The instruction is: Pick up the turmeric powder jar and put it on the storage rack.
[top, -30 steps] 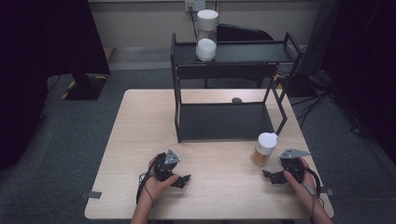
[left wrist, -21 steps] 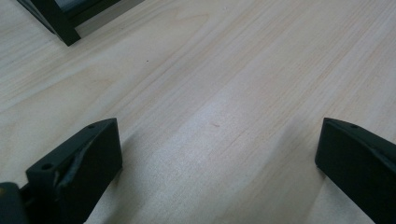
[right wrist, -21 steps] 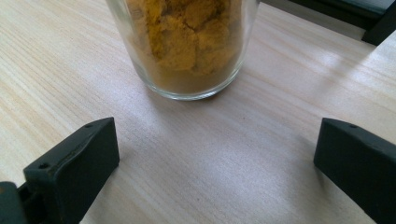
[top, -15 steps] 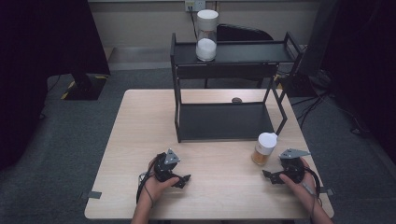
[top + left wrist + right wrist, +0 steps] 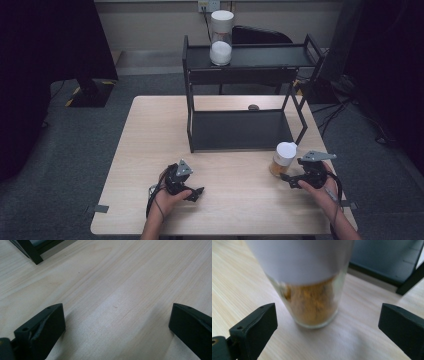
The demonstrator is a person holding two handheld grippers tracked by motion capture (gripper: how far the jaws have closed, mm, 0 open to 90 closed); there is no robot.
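High view shows the wooden table (image 5: 150, 150) bearing a black two-tier shelf (image 5: 240, 131), whose top tier carries a tall clear canister (image 5: 221, 31) with a white lid, roughly half full of white powder. A smaller glass jar (image 5: 282, 158) with a white lid stands upright on the table near the shelf's right front foot, holding orange-yellow powder. The right gripper (image 5: 292, 179) sits just beside this jar, jaws spread wide and not touching it. The left gripper (image 5: 196, 192) rests apart, jaws spread over bare wood.
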